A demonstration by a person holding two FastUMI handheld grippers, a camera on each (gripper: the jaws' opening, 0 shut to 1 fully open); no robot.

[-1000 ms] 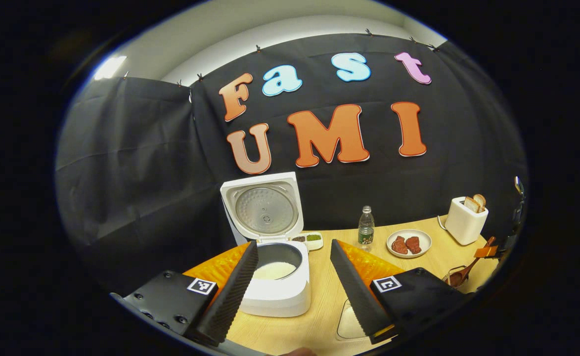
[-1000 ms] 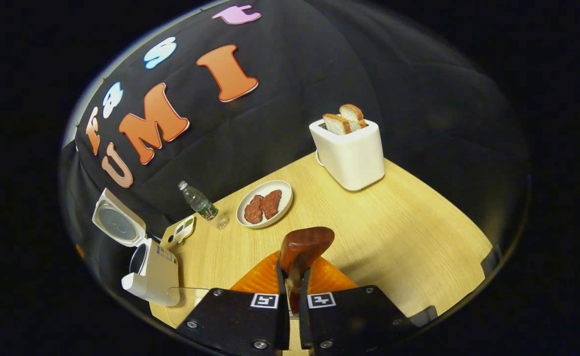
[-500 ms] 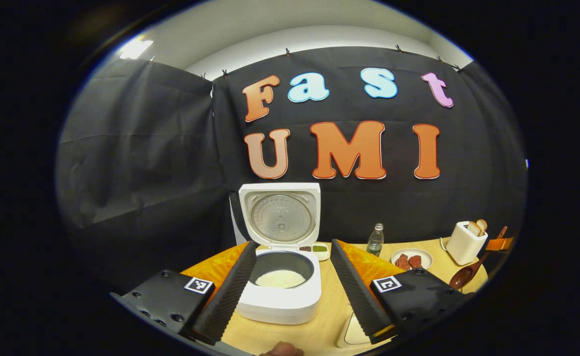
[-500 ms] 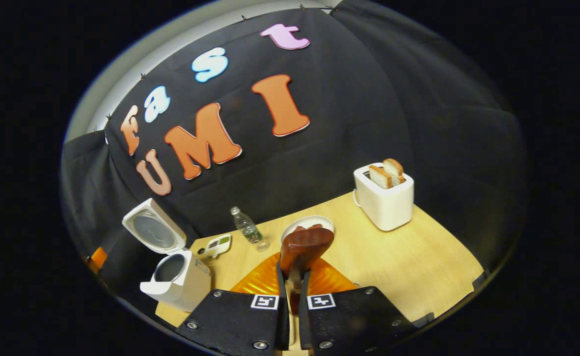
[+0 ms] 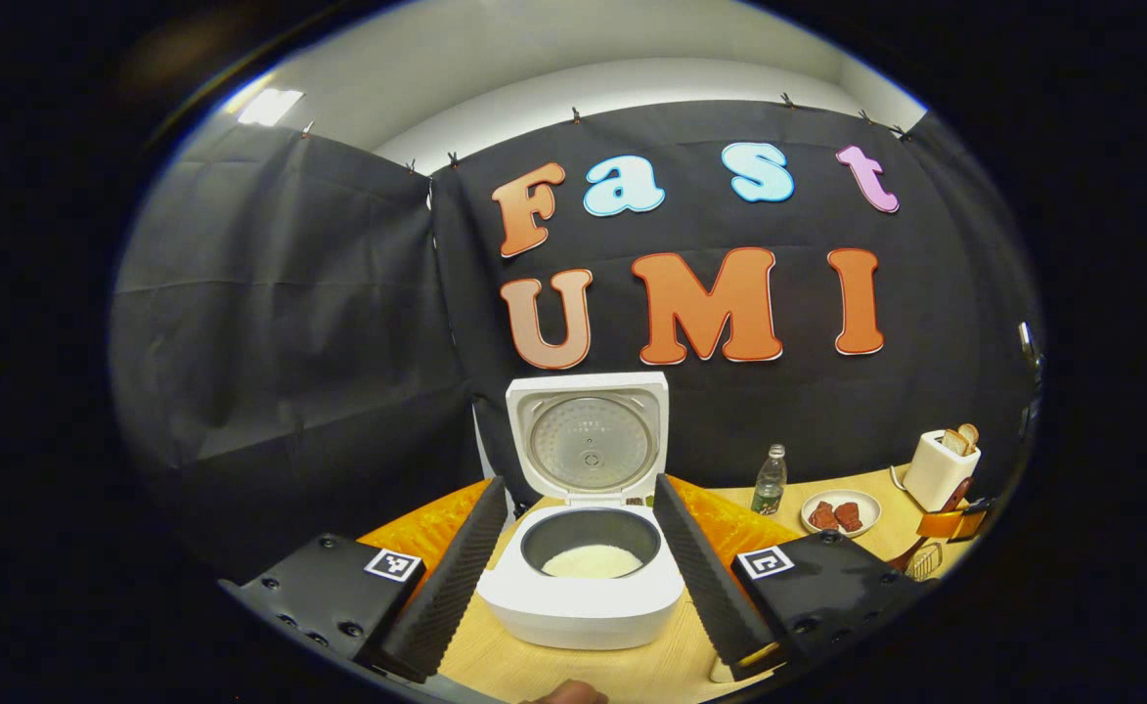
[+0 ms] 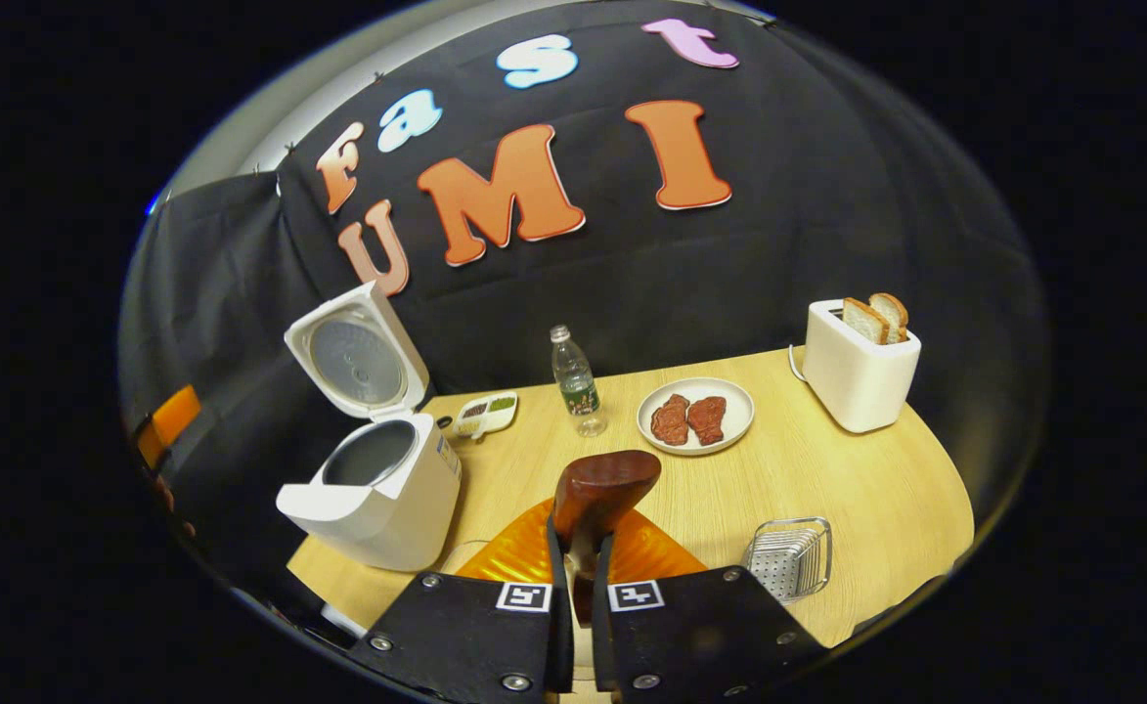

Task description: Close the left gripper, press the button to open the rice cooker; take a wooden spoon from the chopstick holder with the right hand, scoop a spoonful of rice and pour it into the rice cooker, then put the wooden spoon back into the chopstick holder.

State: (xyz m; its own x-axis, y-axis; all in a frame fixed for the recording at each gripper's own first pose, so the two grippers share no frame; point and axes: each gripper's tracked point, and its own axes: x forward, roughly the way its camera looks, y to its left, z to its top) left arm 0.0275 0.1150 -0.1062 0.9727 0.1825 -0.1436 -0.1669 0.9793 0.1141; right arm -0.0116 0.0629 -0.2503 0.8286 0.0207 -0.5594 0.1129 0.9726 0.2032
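Wooden table [image 6: 827, 489]: rice cooker [image 6: 377, 499], bottle [image 6: 575, 383], meat plate [image 6: 695, 418], toaster [image 6: 857, 367], wire chopstick holder [image 6: 790, 557]

Two cameras, one table

Left gripper view faces the cooker [image 5: 583, 577] closely, centre frame; right gripper view looks down across the table [image 6: 827, 479], cooker [image 6: 377, 499] at left.

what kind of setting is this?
Likely a staged kitchen tabletop in a recording booth: an open rice cooker, a toaster holding bread, and a plate of meat on a wooden table.
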